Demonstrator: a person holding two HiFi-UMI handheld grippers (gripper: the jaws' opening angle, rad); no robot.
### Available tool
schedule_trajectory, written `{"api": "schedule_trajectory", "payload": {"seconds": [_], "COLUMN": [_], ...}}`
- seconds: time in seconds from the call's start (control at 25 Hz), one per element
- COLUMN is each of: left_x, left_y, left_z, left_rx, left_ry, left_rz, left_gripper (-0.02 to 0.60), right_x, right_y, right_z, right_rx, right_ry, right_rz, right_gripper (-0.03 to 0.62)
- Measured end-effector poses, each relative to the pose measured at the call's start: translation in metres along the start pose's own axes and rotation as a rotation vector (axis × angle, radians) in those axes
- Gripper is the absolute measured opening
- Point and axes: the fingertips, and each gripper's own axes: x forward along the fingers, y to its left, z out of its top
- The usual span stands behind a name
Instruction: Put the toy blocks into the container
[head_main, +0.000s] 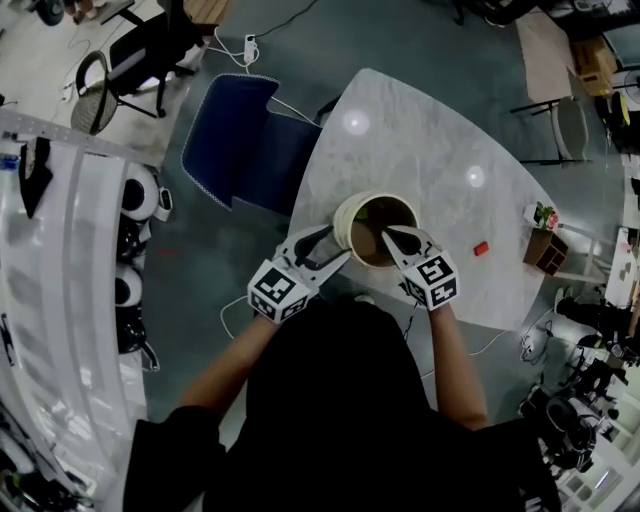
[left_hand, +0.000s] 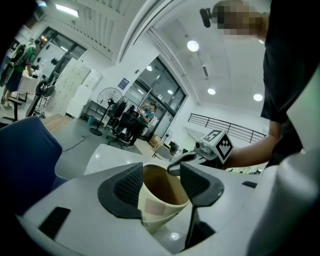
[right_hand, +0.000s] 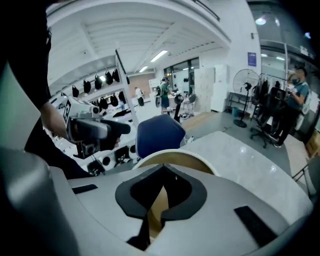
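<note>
A cream round container stands on the marble table near its front edge. My right gripper hovers over the container's opening with its jaws shut and nothing visible between them. In the right gripper view the closed jaws point down into the brown inside of the container. My left gripper is at the container's left side, jaws apart, with the container's wall just ahead of its pads. One small red block lies on the table to the right.
A blue chair stands at the table's left side. A small wooden box with a plant sits at the table's right edge. White shelving with gear runs along the far left of the head view.
</note>
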Motion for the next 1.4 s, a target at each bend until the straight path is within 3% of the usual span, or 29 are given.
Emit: {"api": "schedule_trajectory", "payload": {"seconds": [0.08, 0.24, 0.36, 0.64, 0.8, 0.88, 1.4], "left_x": [0.010, 0.035, 0.057, 0.113, 0.143, 0.157, 0.221], "left_y": [-0.015, -0.050, -0.084, -0.188, -0.251, -0.282, -0.454], "left_z": [0.001, 0.009, 0.009, -0.023, -0.043, -0.056, -0.152], "left_rx": [0.027, 0.084, 0.106, 0.124, 0.139, 0.146, 0.235], "left_ry": [0.013, 0.011, 0.009, 0.048, 0.065, 0.076, 0.212], "left_rz": [-0.025, -0.060, -0.091, -0.194, -0.278, -0.308, -0.475], "left_gripper": [0.209, 0.209, 0.203, 0.176, 0.066, 0.050, 0.008], "right_x": [-0.026, -0.090, -0.136, -0.250, -0.312, -0.338, -0.490], "right_y": [-0.007, -0.021, -0.023, -0.032, -0.037, -0.034, -0.005], "right_z": [0.000, -0.010, -0.035, -0.127, -0.177, -0.199, -0.352], "right_rx": [0.058, 0.279, 0.365, 0.457, 0.477, 0.486, 0.566], "right_ry": [-0.080, -0.276, -0.353, -0.443, -0.491, -0.511, -0.587], "right_rz": [-0.061, -0.181, -0.277, -0.484, -0.605, -0.630, -0.905], "right_gripper": [0.000, 0.000, 0.000, 0.000, 0.000, 0.000, 0.000]}}
